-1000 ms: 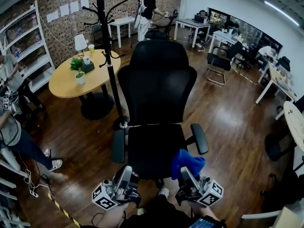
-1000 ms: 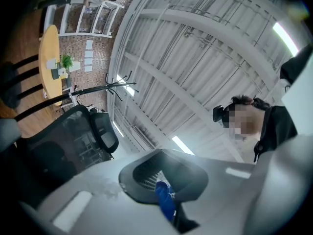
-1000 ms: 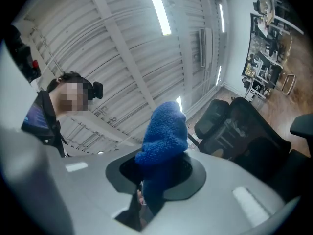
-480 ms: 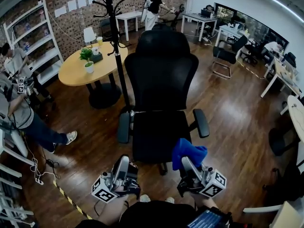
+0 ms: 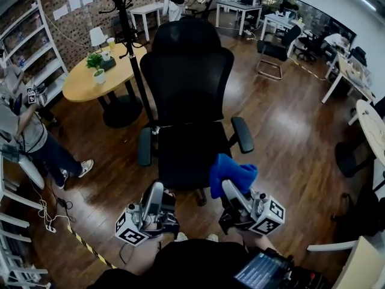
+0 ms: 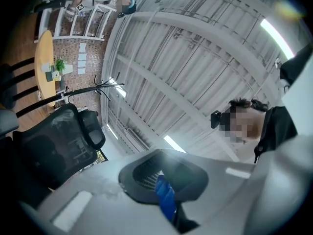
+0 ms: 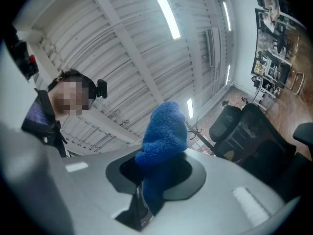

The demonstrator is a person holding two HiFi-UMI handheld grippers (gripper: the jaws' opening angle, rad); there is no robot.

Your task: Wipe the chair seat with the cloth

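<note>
A black office chair (image 5: 185, 71) faces me in the head view, its seat (image 5: 179, 152) bare. My right gripper (image 5: 231, 192) is shut on a blue cloth (image 5: 231, 172), which hangs bunched over the seat's front right corner. In the right gripper view the cloth (image 7: 164, 131) sticks up from between the jaws of the right gripper (image 7: 156, 173), with the chair (image 7: 254, 131) off to the right. My left gripper (image 5: 153, 198) is shut, just short of the seat's front left edge. The left gripper (image 6: 164, 180) points at the ceiling; the chair (image 6: 54, 146) shows at the left.
A coat rack (image 5: 129, 47) and a round wooden table (image 5: 81, 83) stand behind the chair on the left. A person (image 5: 30, 137) stands at the far left by white shelves (image 5: 36, 47). Striped tape (image 5: 84, 245) crosses the wooden floor. Desks and another chair (image 5: 274, 50) fill the back right.
The head view has shifted, so the chair sits higher and nearer. The right gripper and cloth have come up toward the seat's front right corner. The person at the left has moved.
</note>
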